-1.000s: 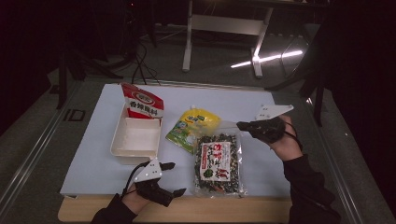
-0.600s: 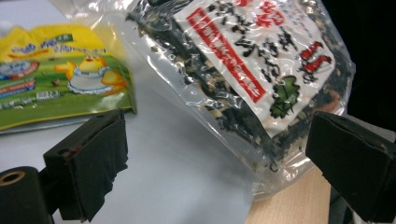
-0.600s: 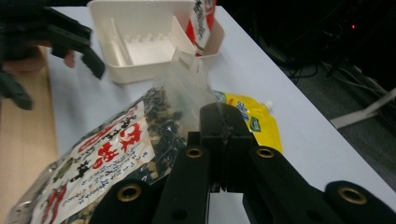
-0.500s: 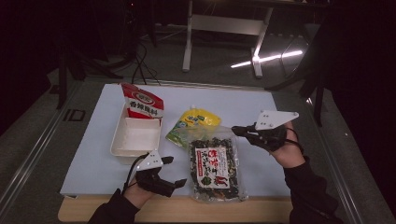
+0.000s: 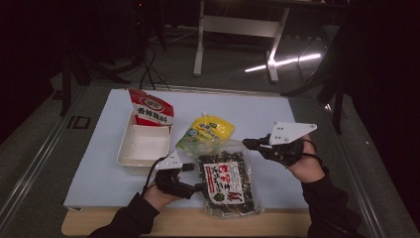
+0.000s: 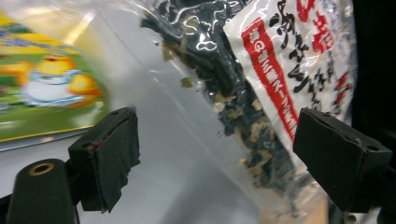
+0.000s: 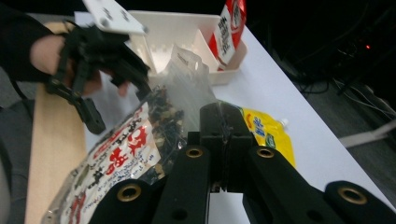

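Note:
A clear bag of dark dried seaweed (image 5: 229, 182) with a red-and-white label lies near the table's front edge. My right gripper (image 5: 249, 144) is shut on the bag's clear top edge (image 7: 187, 91), its jaws pressed together (image 7: 222, 126). My left gripper (image 5: 197, 177) is open at the bag's left side. In the left gripper view the bag (image 6: 261, 88) lies between the two black pads (image 6: 109, 156), partly over the right one. The right gripper view also shows the left gripper (image 7: 95, 53), beyond the bag.
A yellow pouch (image 5: 208, 131) lies just behind the bag, partly under it. A white tray (image 5: 130, 148) stands at the left with a red packet (image 5: 151, 110) leaning in its far end. The wooden table edge (image 5: 183, 220) runs along the front.
The seaweed bag has slid toward the front edge with my right gripper. My left gripper has moved right, and its open jaws now straddle the bag's left edge.

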